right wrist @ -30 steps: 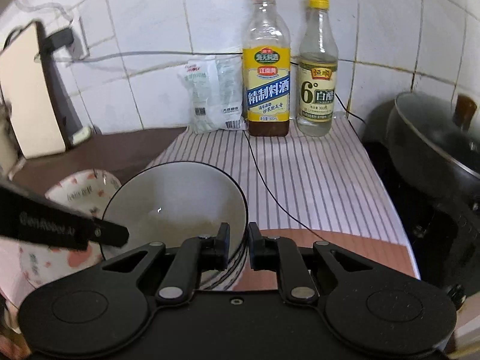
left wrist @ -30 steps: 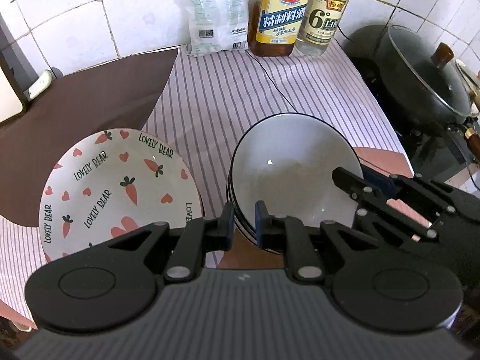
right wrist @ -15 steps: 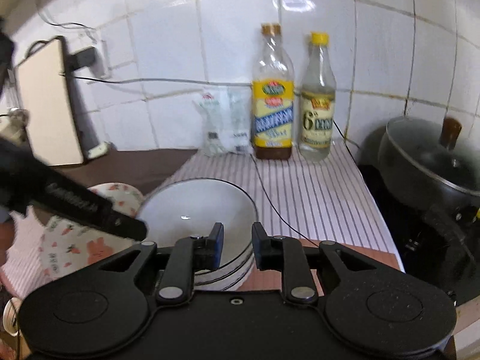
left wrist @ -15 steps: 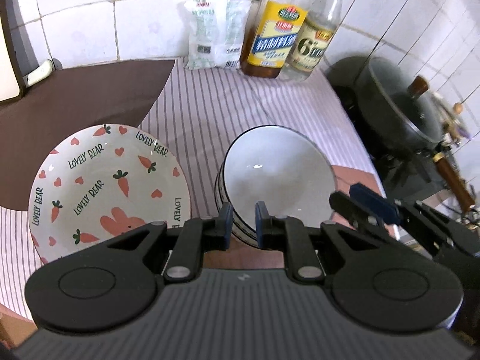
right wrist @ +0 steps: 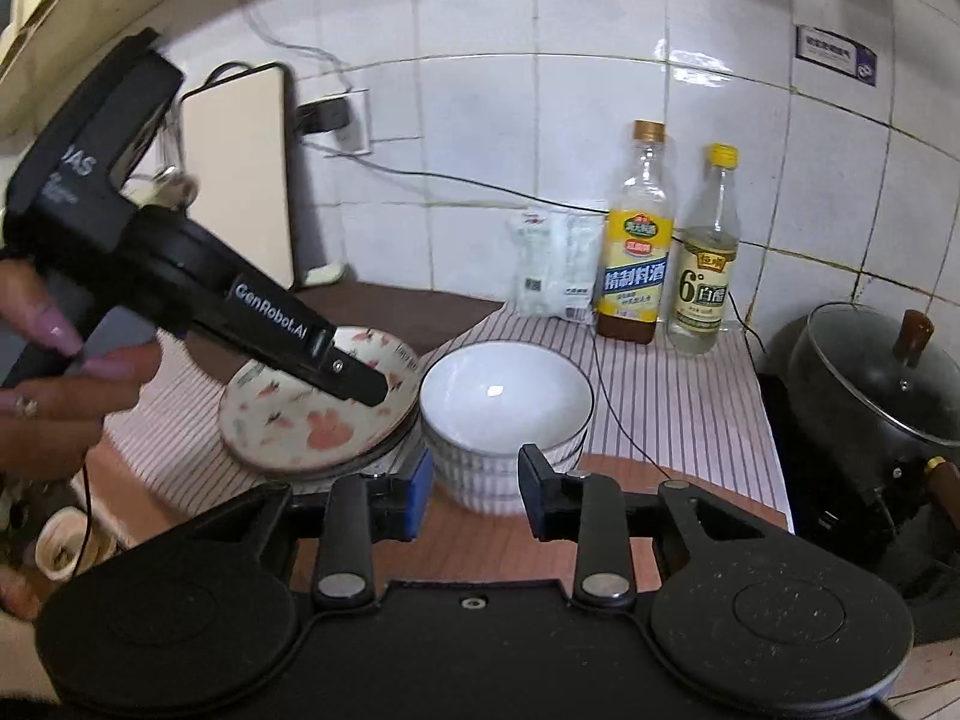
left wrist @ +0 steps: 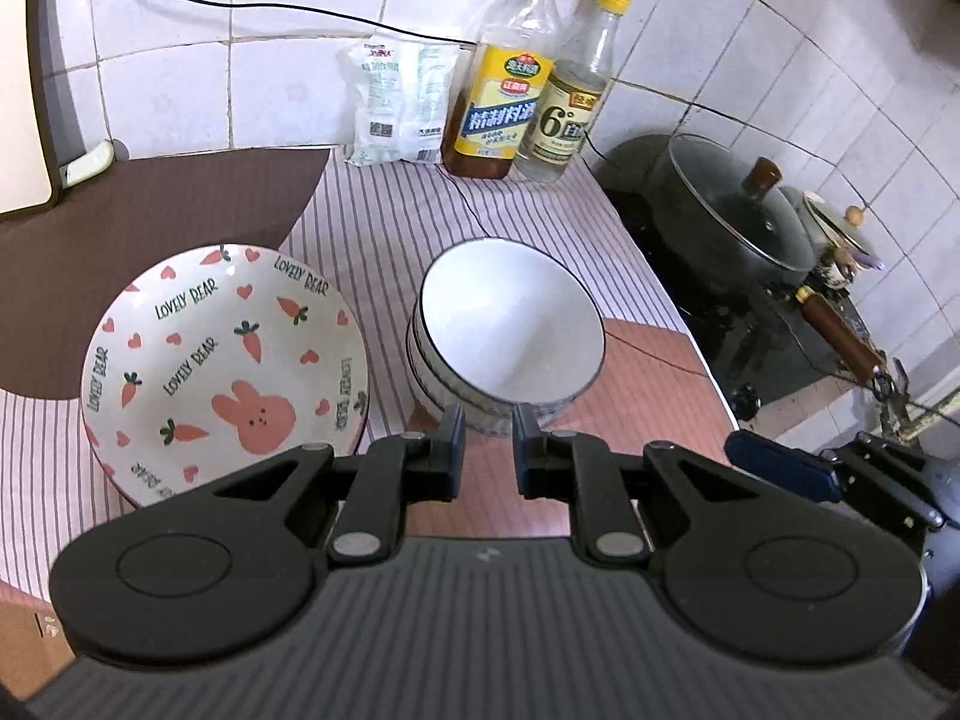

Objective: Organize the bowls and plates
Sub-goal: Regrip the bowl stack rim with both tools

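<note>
A stack of white blue-rimmed ceramic bowls (left wrist: 510, 324) sits on the striped cloth (left wrist: 384, 222), just beside the carrot-and-rabbit patterned plate (left wrist: 222, 360); left gripper (left wrist: 485, 450) empty, nearly closed; right gripper (right wrist: 474, 492) opening, empty

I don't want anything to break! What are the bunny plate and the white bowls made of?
The bunny plate looks like glazed ceramic: glossy, with printed carrots and hearts. The white bowls, stacked, look like glazed ceramic or porcelain too: smooth, shiny, with a bright glare spot and a thin dark rim line. Hard melamine can't be ruled out from looks alone.
</note>
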The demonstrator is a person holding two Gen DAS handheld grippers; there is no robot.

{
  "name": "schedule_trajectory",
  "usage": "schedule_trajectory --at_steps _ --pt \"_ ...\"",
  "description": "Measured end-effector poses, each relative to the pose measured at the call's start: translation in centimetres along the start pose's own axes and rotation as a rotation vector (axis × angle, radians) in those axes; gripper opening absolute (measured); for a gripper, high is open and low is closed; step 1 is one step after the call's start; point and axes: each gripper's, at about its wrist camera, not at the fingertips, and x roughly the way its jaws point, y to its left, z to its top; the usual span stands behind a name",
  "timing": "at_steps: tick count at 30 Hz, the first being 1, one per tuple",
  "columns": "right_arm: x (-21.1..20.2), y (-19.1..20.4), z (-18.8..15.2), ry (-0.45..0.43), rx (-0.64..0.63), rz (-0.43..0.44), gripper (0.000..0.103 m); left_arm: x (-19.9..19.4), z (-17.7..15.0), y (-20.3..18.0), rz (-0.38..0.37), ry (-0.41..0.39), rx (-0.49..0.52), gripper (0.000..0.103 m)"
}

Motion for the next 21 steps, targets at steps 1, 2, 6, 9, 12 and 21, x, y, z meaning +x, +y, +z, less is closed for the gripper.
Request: schedule_trajectory --at_steps 1,2,6,9,12,21 --pt "-0.2 0.0 -0.3 0.002 -0.008 0.0 0.042 -0.1 -0.4 0.0 -0.004 -0.004 0.002 0.015" --pt "-0.3 -0.1 -0.5 0.001 -0.011 0.001 0.043 -0.1 -0.7 0.0 -0.011 -0.008 0.004 0.015" --pt "0.7 -1.1 -1.9 -0.016 0.027 0.021 0.049 0.1 -2.0 -0.1 -0.04 -0.041 0.001 0.02" --pt "2.8 -2.0 -3.4 -0.033 0.072 0.031 0.059 0.6 -2.8 -0.2 -0.046 -0.069 0.012 0.028" --pt "5.2 -2.8 -4.6 -0.035 0.112 0.023 0.06 1.1 -3.1 -0.3 -0.049 -0.094 0.019 0.041" --pt "11.7 -3.9 -6.3 -0.039 0.054 0.044 0.073 4.1 -1.5 1.5 -0.098 -0.083 -0.126 0.055"
